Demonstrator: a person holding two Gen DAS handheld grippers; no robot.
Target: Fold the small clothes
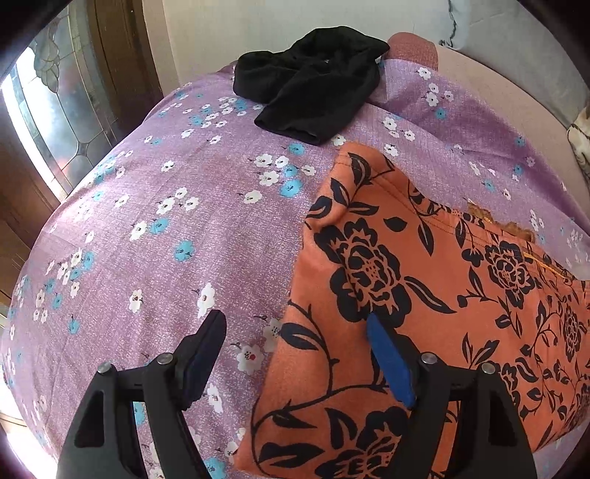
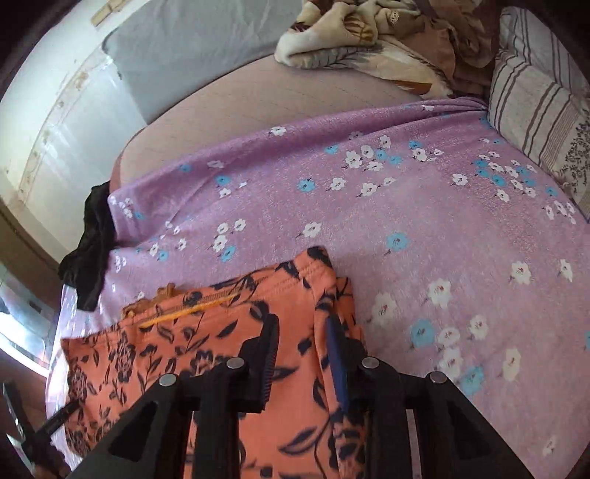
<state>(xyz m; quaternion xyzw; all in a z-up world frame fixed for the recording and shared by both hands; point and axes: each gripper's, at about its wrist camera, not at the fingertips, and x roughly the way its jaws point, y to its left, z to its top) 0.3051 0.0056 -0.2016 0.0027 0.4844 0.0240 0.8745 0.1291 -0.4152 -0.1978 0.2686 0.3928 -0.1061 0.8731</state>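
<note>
1. Left gripper (image 1: 295, 328): jaws spread wide, nothing between them. It straddles the near left edge of the orange floral garment (image 1: 424, 313); the blue-padded finger sits over the cloth, the other over the purple floral sheet (image 1: 147, 221).
2. Right gripper (image 2: 300, 331): jaws parted, narrower gap, empty. It hovers above the garment's right side, near a raised fold by the waistband hem; contact with the cloth cannot be judged.
3. Garment lies mostly flat on the sheet at the near edge of the bed, apparently partly folded, with an orange stitched band and a frilled trim along its far edge.
4. Risk: the left jaws span cloth and sheet together, so closing here could pinch the bedsheet with the hem and drag both.
5. Risk: the loose fold on the right may bunch if only one layer is caught.
6. Farther off: black garment (image 1: 313, 81) crumpled at the sheet's far corner, well apart; not yet folded.
7. Beyond: striped pillow (image 2: 534, 103) and rumpled blanket (image 2: 368, 33).
</note>
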